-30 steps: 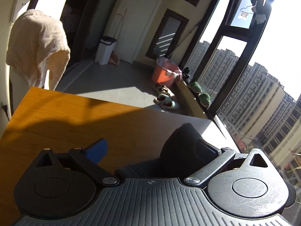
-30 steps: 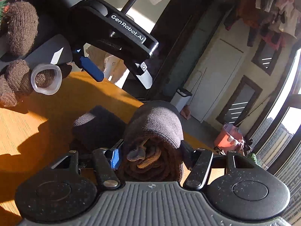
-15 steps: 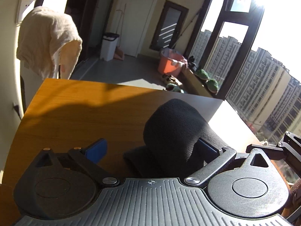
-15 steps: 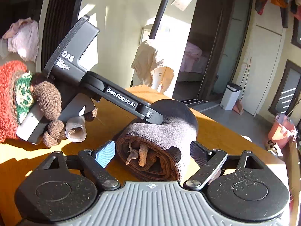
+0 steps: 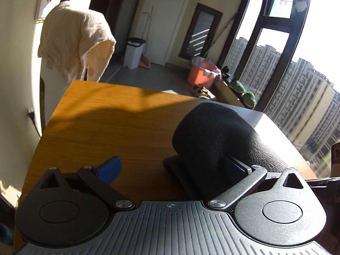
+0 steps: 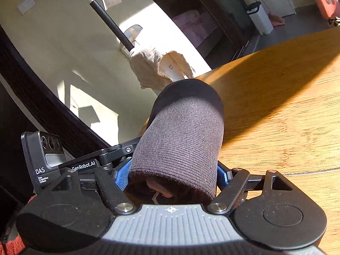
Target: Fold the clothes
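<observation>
Right tongs (image 6: 172, 176) gripped sock roll (image 6: 180, 140), now swung toward surface (image 5: 102, 127) edge; left tongs (image 5: 176, 167) spread wide, roll against one finger.

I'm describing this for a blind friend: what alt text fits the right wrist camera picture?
A handheld two-finger gripper clamps a rolled dark brown knitted garment between its blue pads, above a sunlit wooden table. The other gripper's black body sits at left, and a cream cloth hangs by the wall behind.
</observation>
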A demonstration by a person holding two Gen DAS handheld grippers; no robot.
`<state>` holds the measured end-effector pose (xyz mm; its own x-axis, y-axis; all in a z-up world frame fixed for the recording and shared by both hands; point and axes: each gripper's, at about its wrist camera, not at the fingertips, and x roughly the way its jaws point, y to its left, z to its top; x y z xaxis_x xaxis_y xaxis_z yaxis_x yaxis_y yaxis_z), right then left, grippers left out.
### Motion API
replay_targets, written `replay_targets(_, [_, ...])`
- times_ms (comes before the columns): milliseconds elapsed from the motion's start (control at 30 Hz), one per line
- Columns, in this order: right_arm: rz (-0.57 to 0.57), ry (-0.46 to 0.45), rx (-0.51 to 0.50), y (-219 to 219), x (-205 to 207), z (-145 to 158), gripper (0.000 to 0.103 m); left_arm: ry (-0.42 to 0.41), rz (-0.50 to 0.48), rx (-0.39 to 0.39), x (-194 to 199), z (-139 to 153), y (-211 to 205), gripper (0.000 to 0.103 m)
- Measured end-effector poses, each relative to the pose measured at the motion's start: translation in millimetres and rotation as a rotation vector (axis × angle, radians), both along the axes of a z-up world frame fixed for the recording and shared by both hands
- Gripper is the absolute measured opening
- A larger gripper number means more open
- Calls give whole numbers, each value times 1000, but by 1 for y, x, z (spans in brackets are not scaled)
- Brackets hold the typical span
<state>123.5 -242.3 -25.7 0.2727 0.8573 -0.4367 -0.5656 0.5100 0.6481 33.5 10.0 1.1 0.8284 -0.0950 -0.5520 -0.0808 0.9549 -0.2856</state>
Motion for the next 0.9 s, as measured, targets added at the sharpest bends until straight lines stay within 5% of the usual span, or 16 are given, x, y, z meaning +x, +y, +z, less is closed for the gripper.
replay_targets(100, [-87, -39, -38, -13, 6, 8, 70, -24, -26, 49, 24, 6, -22, 103])
replay_targets(300, [-218, -319, -253, -28, 1, 27, 71, -85, -94, 130, 66, 30, -68, 102])
replay_targets(567, [-244, -256, -224, -50, 11, 16, 83, -39, -119, 66, 72, 12, -86, 103])
replay_targets(733, [-295, -336, -264, -76, 3, 32, 100, -31, -113, 82, 83, -5, -84, 103])
replay_targets(900, [-411, -383, -214, -95, 6, 50, 103, -65, -119, 123, 84, -8, -91, 103])
